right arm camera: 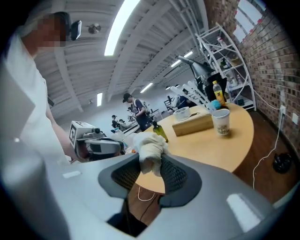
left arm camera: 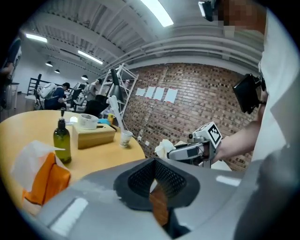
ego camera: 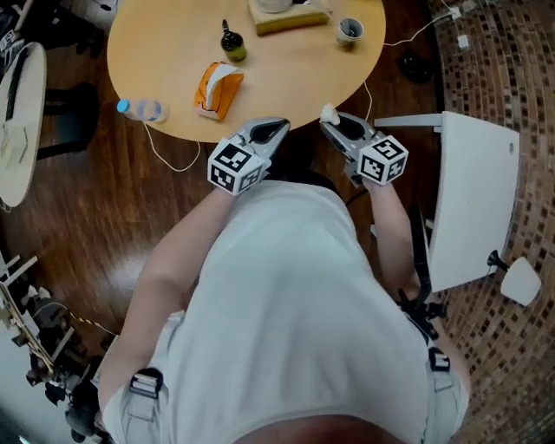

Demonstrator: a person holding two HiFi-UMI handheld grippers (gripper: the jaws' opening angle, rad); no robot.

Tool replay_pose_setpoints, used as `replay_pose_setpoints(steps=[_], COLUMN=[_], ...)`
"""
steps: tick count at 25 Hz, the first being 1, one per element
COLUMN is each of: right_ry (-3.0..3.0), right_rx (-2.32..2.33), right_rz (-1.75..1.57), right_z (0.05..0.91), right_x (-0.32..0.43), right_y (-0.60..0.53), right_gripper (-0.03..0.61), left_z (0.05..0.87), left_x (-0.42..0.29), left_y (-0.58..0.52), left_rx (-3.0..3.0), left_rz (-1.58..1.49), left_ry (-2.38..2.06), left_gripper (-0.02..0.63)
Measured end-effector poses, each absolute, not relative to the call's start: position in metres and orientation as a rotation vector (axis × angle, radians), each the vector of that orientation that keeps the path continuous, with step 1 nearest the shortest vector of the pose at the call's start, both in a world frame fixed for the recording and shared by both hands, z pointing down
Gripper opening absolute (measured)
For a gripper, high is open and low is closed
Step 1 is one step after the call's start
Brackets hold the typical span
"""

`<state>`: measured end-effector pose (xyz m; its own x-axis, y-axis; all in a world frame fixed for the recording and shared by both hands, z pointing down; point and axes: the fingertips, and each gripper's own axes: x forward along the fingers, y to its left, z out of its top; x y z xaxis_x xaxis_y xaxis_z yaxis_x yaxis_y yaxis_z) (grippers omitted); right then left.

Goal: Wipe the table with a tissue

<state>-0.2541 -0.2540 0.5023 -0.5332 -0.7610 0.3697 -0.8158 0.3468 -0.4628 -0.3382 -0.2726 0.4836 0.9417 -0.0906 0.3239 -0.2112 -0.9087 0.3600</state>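
In the head view my right gripper (ego camera: 334, 122) hangs just off the near edge of the round wooden table (ego camera: 165, 52), shut on a crumpled white tissue (ego camera: 329, 114). The right gripper view shows that tissue (right arm camera: 150, 146) pinched between the pads, bulging above the jaws of the right gripper (right arm camera: 151, 160). My left gripper (ego camera: 270, 132) is beside it, also at the table's near edge, jaws together with nothing in them (left arm camera: 153, 161). From the left gripper view the right gripper (left arm camera: 177, 151) and its tissue (left arm camera: 164, 147) are seen over the floor.
An orange tissue pack (ego camera: 218, 89), a green bottle (ego camera: 231, 43), a wooden tissue box (ego camera: 286, 16), a paper cup (ego camera: 349, 31) and a water bottle (ego camera: 141, 110) stand on the table. A white chair (ego camera: 473, 199) is at my right. A cable (ego camera: 169, 154) trails over the floor.
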Motion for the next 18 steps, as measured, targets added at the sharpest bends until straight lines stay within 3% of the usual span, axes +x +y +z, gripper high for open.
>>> replay_pose_setpoints(steps=[18], right_ry=[-1.927], right_rx=[2.375], right_rz=[0.993], right_z=[0.517], right_x=[-0.198], right_y=[-0.007], right_gripper=[0.124], left_z=[0.501], left_x=[-0.229], left_y=[-0.103], left_rx=[2.703], left_rz=[0.567], left_ry=[0.698], left_gripper=[0.005])
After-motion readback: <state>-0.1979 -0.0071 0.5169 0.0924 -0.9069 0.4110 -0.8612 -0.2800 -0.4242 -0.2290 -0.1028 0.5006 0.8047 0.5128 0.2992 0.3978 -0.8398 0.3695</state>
